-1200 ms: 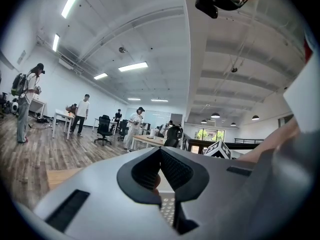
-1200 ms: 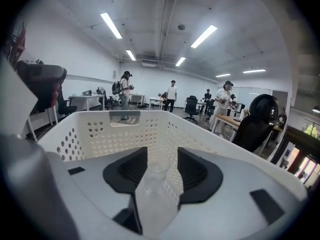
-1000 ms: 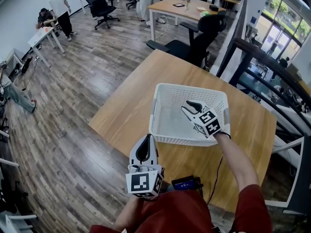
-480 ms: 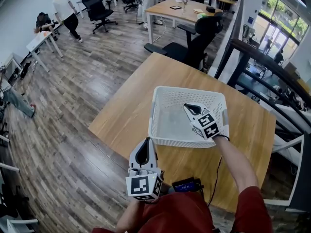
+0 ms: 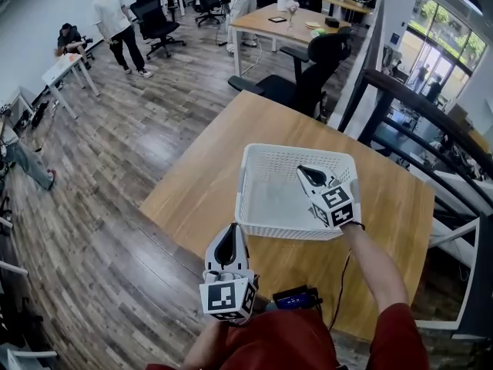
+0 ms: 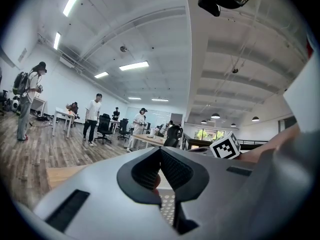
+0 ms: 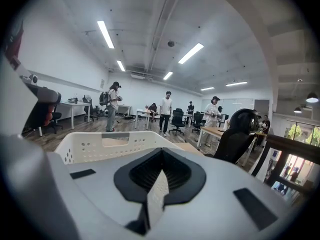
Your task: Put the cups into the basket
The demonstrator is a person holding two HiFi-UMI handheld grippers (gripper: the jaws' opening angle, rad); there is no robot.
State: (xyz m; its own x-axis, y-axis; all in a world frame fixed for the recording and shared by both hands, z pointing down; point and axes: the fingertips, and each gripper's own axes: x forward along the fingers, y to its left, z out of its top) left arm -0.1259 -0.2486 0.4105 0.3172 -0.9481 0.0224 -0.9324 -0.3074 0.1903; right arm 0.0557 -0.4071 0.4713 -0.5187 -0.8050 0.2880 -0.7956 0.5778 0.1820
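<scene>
perforated plastic basket [image 5: 286, 227], smooth wooden table [image 5: 208, 168]

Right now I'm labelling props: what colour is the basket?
The basket is white, with perforated walls; clearest in the head view.

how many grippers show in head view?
2. The left gripper is at the wooden table's near edge, short of the white basket; the right gripper hangs over the basket's right half. None seems hidden.

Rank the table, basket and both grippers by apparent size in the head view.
1. table
2. basket
3. left gripper and right gripper look alike; the left is nearer the camera, so unranked.
</scene>
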